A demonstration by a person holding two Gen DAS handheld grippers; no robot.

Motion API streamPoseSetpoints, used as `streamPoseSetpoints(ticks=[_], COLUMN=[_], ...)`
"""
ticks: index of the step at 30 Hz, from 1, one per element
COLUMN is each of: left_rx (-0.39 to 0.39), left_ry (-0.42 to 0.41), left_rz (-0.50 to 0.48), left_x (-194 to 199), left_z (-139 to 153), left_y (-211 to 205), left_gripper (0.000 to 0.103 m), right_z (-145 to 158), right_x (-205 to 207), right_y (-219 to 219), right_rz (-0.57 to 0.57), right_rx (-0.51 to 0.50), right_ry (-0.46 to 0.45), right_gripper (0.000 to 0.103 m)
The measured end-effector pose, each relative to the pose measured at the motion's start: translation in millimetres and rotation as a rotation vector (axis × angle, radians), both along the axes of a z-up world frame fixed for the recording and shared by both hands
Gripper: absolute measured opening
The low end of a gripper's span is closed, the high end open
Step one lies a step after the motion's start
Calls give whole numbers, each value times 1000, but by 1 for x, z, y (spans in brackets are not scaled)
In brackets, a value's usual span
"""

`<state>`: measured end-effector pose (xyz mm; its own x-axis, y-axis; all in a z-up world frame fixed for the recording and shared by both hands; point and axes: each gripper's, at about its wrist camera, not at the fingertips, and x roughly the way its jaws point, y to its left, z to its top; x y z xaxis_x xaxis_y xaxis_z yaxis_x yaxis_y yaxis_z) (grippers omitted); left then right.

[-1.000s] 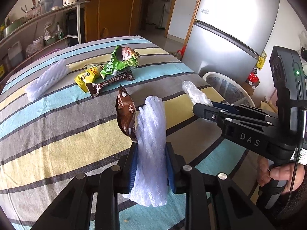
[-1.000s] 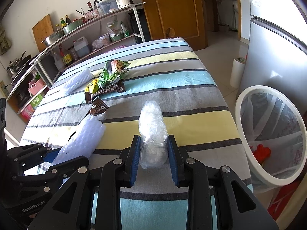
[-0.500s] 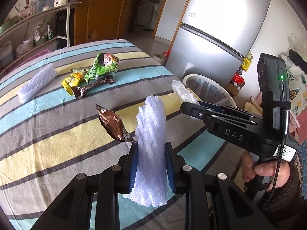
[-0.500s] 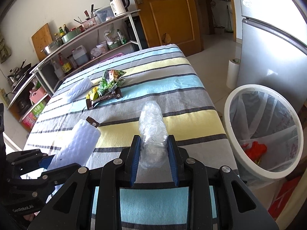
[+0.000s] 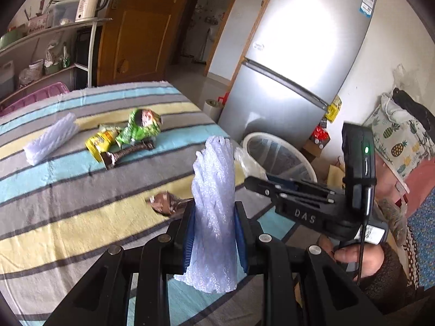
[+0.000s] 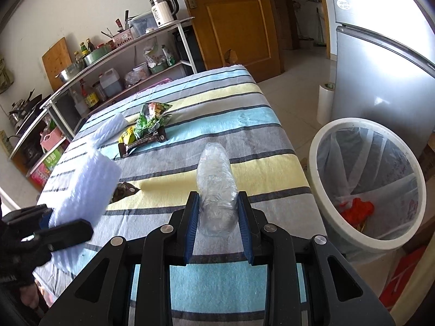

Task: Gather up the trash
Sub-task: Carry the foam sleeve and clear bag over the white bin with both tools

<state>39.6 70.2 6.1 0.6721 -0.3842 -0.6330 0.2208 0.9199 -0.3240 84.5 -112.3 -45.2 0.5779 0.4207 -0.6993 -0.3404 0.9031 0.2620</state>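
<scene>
Fridge (image 5: 296,62), wooden door (image 6: 233,19), kettle (image 6: 163,9) on shelf (image 6: 127,44).

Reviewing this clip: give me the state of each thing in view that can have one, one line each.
Left gripper: shut on the foam net sleeve.
Foam net sleeve: held upright, off the table.
Right gripper: shut on the clear plastic wad.
Clear plastic wad: held, crumpled.
Trash bin: open, lined, red scrap inside.
Brown wrapper: lying loose on the table.
Second foam sleeve: lying flat.
Green snack bag: crumpled, on the table.

Bright daylight fills both views. Strong glare washes out the refrigerator door (image 5: 307,40). Fisheye bending darkens the corners, and the brown wrapper (image 5: 165,203) looks motion-blurred.
</scene>
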Motion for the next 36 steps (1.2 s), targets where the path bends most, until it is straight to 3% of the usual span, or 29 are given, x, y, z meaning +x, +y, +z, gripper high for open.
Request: streamPoseSetpoints(ticks=[6,9,15,23,36], left_rx=[-14,-28,-9,28,51], left_ry=[-130,-119,-84,-58,-55], left_rz=[86,127,98,21,-154], left_x=[5,13,22,49,110], left_z=[43,47,33,31,44], left_y=[34,46,33,-6,-103], left_gripper=[27,27,27,27,27], right_z=[2,2,8,37,66], right_x=[1,1,0,2,16], right_y=[5,8,6,-17,-107], right_rz=[5,8,6,-29,-203], right_rx=[5,13,12,34,26], right_ry=[-7,-13,-25,-86,-143], right_gripper=[29,29,29,29,29])
